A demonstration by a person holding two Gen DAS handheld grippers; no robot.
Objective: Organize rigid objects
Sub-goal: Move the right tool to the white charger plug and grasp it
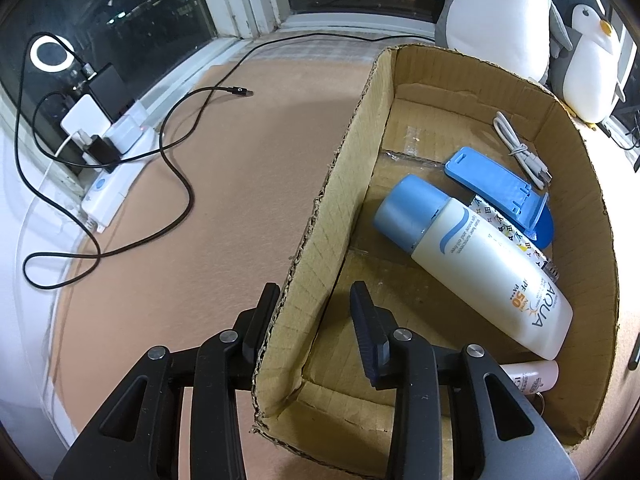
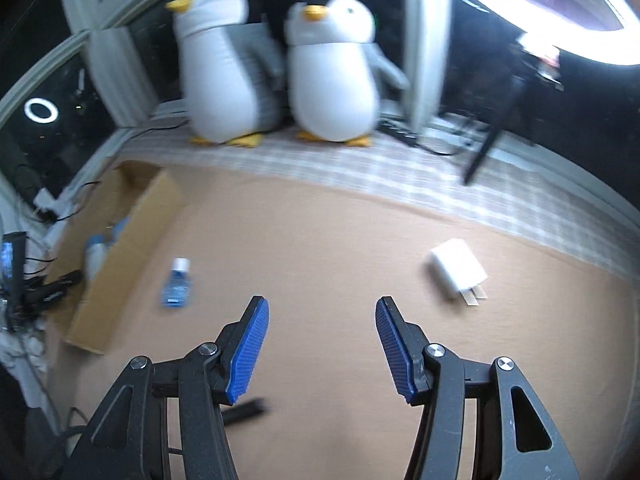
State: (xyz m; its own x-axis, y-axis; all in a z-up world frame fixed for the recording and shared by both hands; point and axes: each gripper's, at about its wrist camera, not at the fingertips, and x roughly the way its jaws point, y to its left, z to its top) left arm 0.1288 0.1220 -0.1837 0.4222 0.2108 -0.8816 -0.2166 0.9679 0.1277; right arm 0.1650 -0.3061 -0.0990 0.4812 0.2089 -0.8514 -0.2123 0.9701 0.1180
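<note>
Cardboard box [image 1: 362, 120] wall sits pinched between the left gripper's [image 1: 316, 300] jaws, sunscreen bottle [image 1: 472, 264] inside at right. Right gripper [image 2: 320, 312] gapes empty – small blue bottle [image 2: 178, 284] at frame left, white charger [image 2: 456, 272] at right.

I can read words on only one thing, the white sunscreen bottle [image 1: 476, 276] with the blue cap, lying in the cardboard box [image 1: 360, 128] near its right wall. It says "AQUA" in big blue letters. Next to that is "50" in orange. The other print is too small for me to read.
</note>
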